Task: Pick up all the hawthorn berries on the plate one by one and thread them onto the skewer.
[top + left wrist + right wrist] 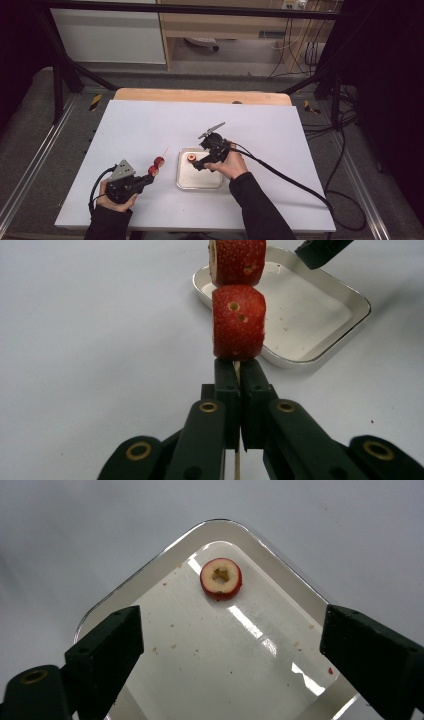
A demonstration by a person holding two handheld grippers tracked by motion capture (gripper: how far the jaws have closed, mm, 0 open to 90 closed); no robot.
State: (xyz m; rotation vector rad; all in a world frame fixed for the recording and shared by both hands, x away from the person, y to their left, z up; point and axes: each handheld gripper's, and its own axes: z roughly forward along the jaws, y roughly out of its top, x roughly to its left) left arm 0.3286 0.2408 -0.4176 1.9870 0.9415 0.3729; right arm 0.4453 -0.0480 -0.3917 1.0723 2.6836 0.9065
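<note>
A thin wooden skewer [237, 371] carries two red fruit pieces [239, 329], one above the other, each dotted with small holes. My left gripper [236, 375] is shut on the skewer just below the lower piece. In the high view this gripper [149, 178] lies low at the table's front left, with the skewer [164, 150] pointing away to the right. A red-rimmed fruit slice [221, 578] with a hollow pale centre lies in a far corner of the shallow white tray [280, 555]. My right gripper [231, 625] hovers open over the tray, nothing between its jaws.
The tray [200, 181] sits mid-table on a white sheet [130, 125] over a wooden top. A black cable [290, 180] trails from the right gripper [201, 157] off the table's right side. Dark frame posts stand beyond the table.
</note>
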